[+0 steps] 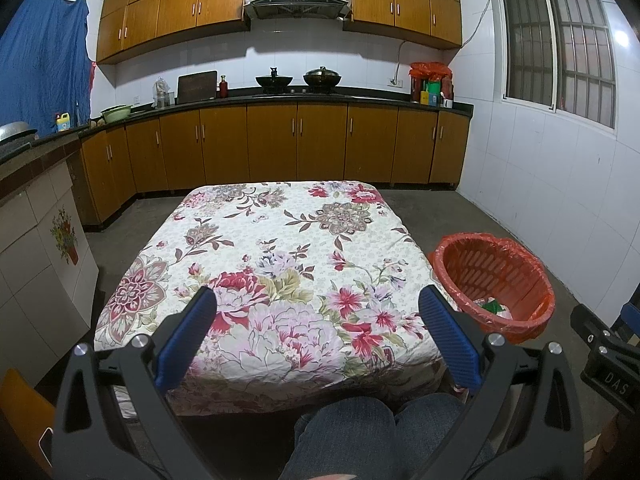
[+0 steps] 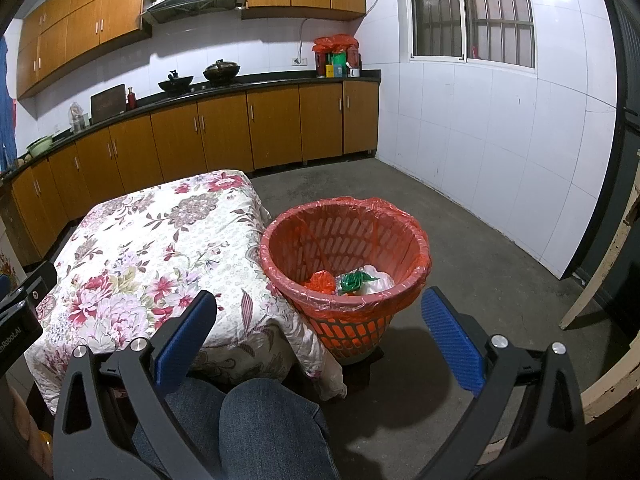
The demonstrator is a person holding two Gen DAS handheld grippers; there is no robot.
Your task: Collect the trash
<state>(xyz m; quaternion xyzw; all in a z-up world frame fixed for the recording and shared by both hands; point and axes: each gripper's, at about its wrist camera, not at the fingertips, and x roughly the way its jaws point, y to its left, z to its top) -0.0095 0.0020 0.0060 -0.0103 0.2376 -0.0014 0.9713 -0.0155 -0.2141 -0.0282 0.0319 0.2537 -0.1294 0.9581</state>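
An orange slatted bin (image 2: 344,248) lined with a red plastic bag stands on the floor by the table's right side; it also shows in the left wrist view (image 1: 496,280). Inside lie crumpled orange trash (image 2: 320,281), green trash (image 2: 354,281) and white trash (image 2: 378,280). My left gripper (image 1: 318,300) is open and empty above the near edge of the table with the floral cloth (image 1: 264,264). My right gripper (image 2: 320,308) is open and empty, held in front of the bin's near rim. No trash shows on the cloth.
The person's jeans-clad knees (image 2: 256,428) are below both grippers. Wooden cabinets and a dark counter (image 1: 280,98) run along the far wall. A white tiled wall (image 2: 500,140) stands right of the bin. A tiled counter (image 1: 36,240) stands left of the table.
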